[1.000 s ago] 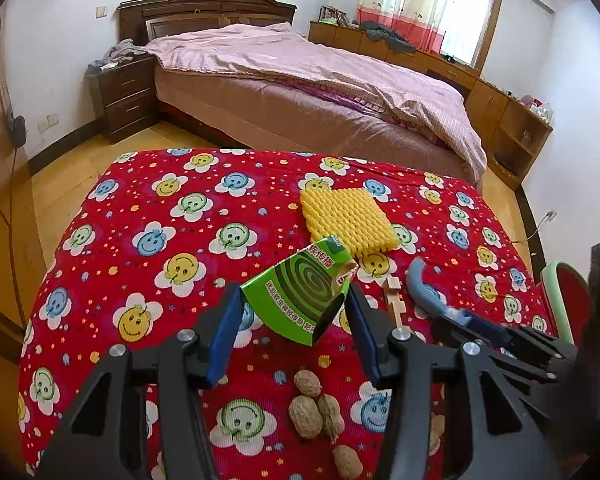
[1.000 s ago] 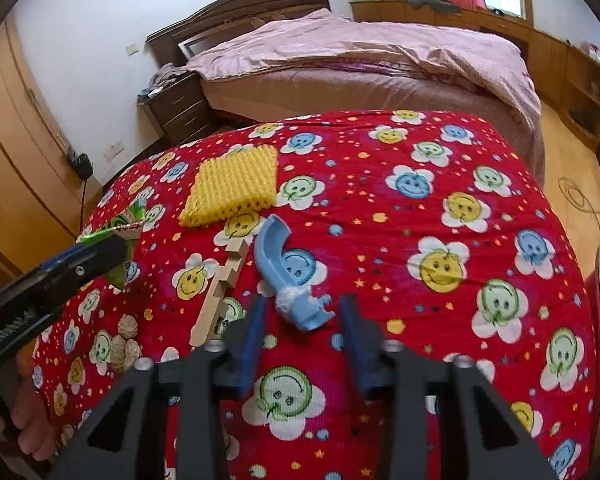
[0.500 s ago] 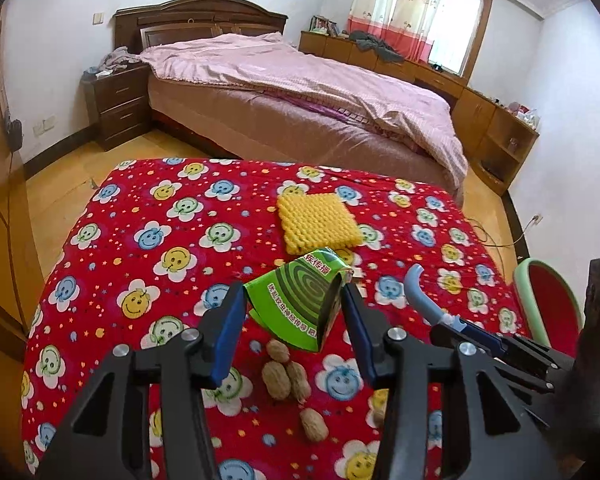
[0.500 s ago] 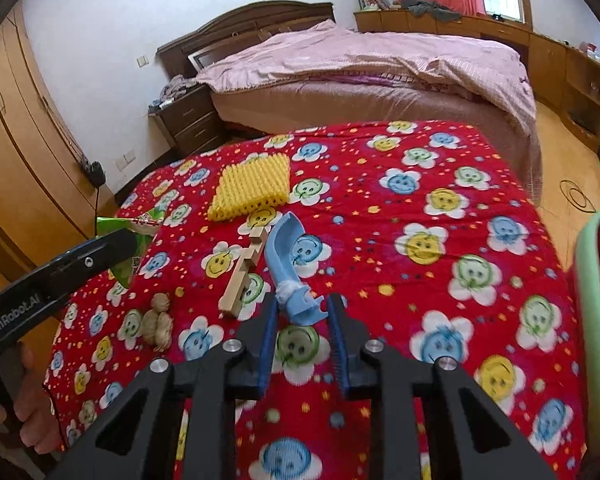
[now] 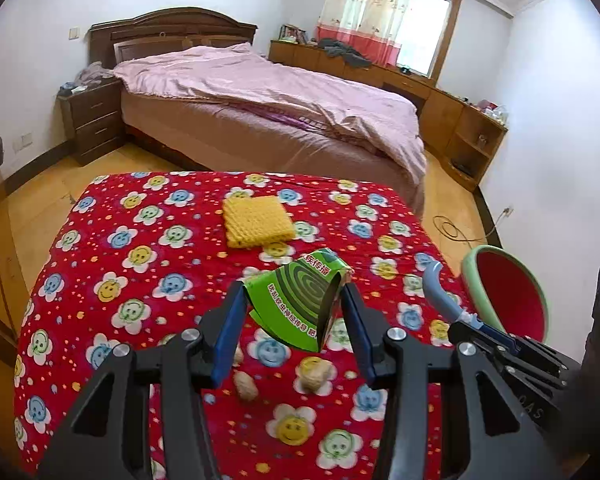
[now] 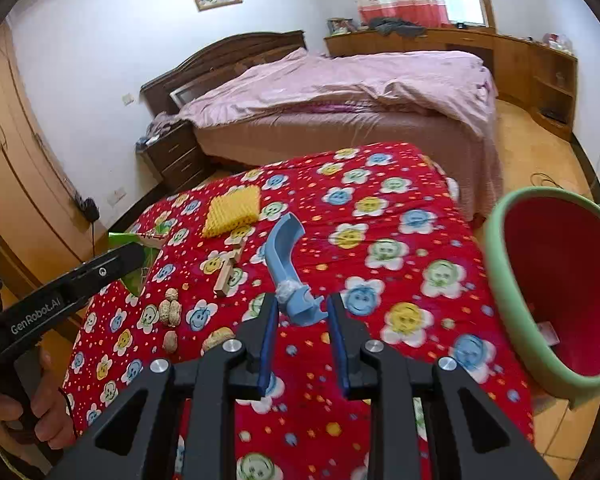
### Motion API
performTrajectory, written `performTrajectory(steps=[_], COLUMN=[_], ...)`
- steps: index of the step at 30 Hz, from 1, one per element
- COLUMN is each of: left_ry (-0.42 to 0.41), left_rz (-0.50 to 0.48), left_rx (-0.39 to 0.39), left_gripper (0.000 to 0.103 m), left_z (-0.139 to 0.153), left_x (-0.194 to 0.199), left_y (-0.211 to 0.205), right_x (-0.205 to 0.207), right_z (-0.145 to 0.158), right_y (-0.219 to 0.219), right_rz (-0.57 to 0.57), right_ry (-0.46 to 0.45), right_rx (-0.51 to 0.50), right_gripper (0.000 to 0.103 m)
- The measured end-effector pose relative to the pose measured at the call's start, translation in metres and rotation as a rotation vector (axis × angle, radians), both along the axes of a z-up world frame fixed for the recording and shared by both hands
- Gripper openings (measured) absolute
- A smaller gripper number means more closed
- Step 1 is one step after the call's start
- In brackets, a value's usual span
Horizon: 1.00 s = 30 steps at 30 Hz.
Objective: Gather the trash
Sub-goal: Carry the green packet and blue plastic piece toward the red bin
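My left gripper point(image 5: 294, 314) is shut on a green mosquito-coil box point(image 5: 300, 304) and holds it above the red flowered table cover point(image 5: 140, 264). My right gripper point(image 6: 302, 314) is shut on a curved blue plastic piece point(image 6: 286, 256), also lifted off the cover; it shows at the right of the left wrist view point(image 5: 440, 296). A green bin with a red inside point(image 6: 560, 280) stands at the table's right side. Peanuts point(image 6: 171, 312), a wooden strip point(image 6: 228, 270) and a yellow foam pad point(image 6: 233, 216) lie on the cover.
A bed with a pink quilt point(image 5: 268, 92) stands beyond the table. A dark nightstand point(image 5: 90, 120) is at its left and low wooden cabinets point(image 5: 452, 120) run along the far wall. A cable point(image 5: 452, 232) lies on the wooden floor.
Both grippers have risen and pulled back from the table with their items. The right gripper closed tighter on the blue piece and swung right, bringing the green bin into view.
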<state>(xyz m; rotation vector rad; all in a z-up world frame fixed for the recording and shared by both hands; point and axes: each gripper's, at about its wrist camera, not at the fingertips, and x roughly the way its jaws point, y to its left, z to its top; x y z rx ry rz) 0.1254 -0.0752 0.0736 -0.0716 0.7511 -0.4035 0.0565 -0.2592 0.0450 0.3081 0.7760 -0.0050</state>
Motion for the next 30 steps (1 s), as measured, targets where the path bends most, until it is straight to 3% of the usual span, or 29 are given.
performTrajectory(steps=[16,30], left_ry=[-0.019,-0.023], left_rz=[-0.176,-0.341], left_rx=[0.005,0.066], left_gripper=[0.049,0.049], left_z=[0.018,0.013], left_x=[-0.039,-0.056], left_y=[-0.077,-0.166], right_x=[-0.074,-0.114], right_z=[0.014,0.0], right_y=[-0.07,-0.142], right_rz=[-0.202,-0.367], right_ry=[-0.045,-0.045], right_rx=[0.012,0.04], right_gripper=[0.027,0.027])
